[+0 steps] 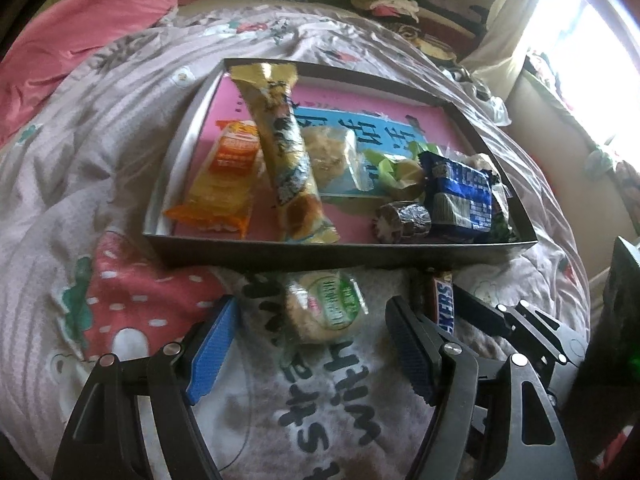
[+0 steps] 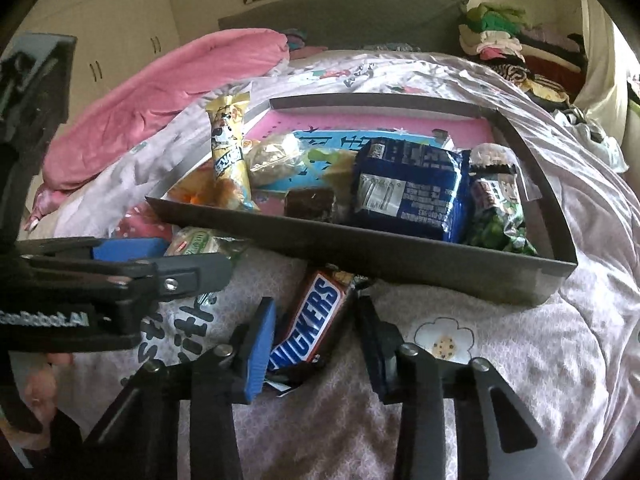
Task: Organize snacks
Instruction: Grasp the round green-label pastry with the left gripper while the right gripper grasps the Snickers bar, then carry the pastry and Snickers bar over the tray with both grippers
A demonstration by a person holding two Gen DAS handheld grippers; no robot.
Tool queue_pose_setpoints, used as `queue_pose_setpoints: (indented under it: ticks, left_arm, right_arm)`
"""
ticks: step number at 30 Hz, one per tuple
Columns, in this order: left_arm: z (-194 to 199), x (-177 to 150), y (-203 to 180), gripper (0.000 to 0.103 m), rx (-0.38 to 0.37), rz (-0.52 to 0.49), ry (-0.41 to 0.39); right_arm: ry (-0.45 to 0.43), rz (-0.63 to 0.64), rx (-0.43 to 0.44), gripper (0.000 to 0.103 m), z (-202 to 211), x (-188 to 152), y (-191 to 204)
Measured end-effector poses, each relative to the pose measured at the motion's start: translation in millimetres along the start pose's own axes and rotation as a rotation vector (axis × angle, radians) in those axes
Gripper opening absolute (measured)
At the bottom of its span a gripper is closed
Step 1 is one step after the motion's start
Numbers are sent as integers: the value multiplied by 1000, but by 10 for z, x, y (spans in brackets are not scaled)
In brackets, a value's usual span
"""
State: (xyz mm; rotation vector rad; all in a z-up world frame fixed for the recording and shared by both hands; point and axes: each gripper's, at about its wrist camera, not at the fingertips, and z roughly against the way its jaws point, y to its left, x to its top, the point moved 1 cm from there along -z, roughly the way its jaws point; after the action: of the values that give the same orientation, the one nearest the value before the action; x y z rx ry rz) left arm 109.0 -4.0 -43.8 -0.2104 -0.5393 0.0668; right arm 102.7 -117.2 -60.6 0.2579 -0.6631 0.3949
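A dark shallow box (image 1: pixel 348 254) (image 2: pixel 360 246) with a pink bottom lies on the bed and holds several snacks: an orange cracker pack (image 1: pixel 224 176), a long yellow pack (image 1: pixel 286 148) and a blue pack (image 1: pixel 458 192) (image 2: pixel 408 188). A round green-labelled cake in clear wrap (image 1: pixel 326 308) (image 2: pixel 196 240) lies on the quilt before the box, between the open jaws of my left gripper (image 1: pixel 312 316). A Snickers bar (image 2: pixel 310 320) (image 1: pixel 444 302) lies between the open jaws of my right gripper (image 2: pixel 316 328).
A pink blanket (image 2: pixel 160 92) is bunched at the far left of the bed. Folded clothes (image 2: pixel 496 36) are stacked at the back right. A bright window (image 1: pixel 588 48) is on the right. The flowered quilt (image 2: pixel 520 360) spreads around the box.
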Motion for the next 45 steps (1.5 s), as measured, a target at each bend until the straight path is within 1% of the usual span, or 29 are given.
queue_pose_setpoints:
  ticks: [1,2,3,4,6,8,11,16,19,25,30,35,45]
  left_arm:
    - [-30,1,-21,77,5,-3,3]
    - [-51,1,-33,74,3,-5,4]
    - [-69,0,-44,67,-1,-7,7]
    - [-89,-3,-54,64,0,-9,12]
    - [-119,-7,-50,51,17,-14,17]
    - [-128,-8,-16,47,11,-7,16]
    - [-75,-8,48,40,-21,12,9]
    - [81,-48,70,39,-41,18,-11]
    - [224,-52,50,39,-50,12,-39]
    - [481,40,-11,39,-58,2,-102]
    - [553,122,-62,39,-58,-8,-128]
    - [556,206,-169,39,-72,-29,-139]
    - [449,314,-340,39,-65,-57,-136]
  right_arm:
    - [1,-8,8,37,8,3,-16]
    - [3,-16,18,35,21,4,-35]
    - [4,-22,25,35,32,3,-45]
    - [4,-29,35,34,51,4,-66]
    - [5,-33,46,34,73,6,-80]
    - [4,-38,61,31,103,9,-93]
    - [-2,-35,89,30,162,18,-87]
    - [-33,-17,134,29,271,42,-37]
    - [-81,-10,164,29,369,84,-2]
    - [-159,-19,176,29,524,152,-35]
    - [-206,-42,164,29,617,208,-119]
    - [-238,-75,132,29,684,249,-251]
    - [-300,-156,65,29,820,340,-619]
